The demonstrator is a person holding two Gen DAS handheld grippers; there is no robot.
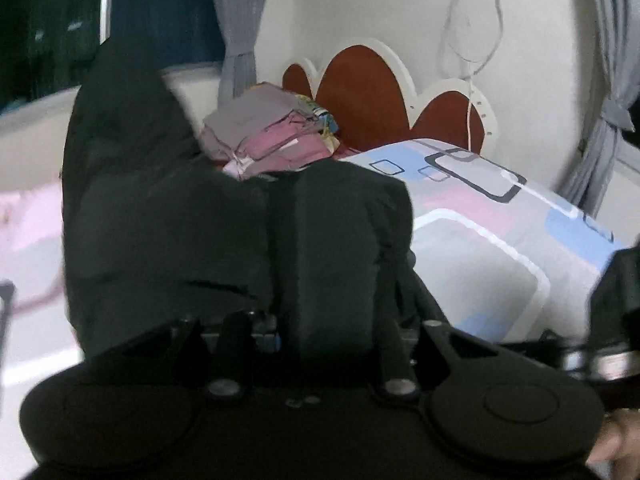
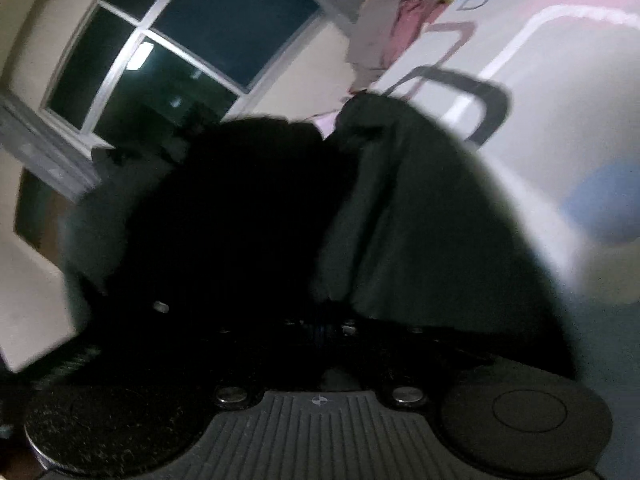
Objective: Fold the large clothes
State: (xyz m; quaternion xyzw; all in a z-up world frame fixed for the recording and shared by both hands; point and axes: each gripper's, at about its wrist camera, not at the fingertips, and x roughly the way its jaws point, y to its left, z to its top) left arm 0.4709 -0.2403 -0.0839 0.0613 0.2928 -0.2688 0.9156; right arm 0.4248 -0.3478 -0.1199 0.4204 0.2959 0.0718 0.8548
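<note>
A large black garment [image 1: 168, 216] fills the middle of both views and drapes over both grippers. In the left wrist view it bunches over my left gripper [image 1: 280, 280] and hides the fingers, which seem shut on the cloth. In the right wrist view the same garment [image 2: 420, 232] hangs in folds over my right gripper [image 2: 320, 304], whose fingers are hidden in the dark cloth and appear closed on it. The garment is lifted above the bed.
A patterned bedspread [image 1: 500, 232] with blue, pink and grey squares covers the bed. A stack of folded clothes [image 1: 272, 136] sits near the red and white headboard [image 1: 368, 92]. A dark window [image 2: 192, 40] and grey curtains [image 1: 236, 32] lie behind.
</note>
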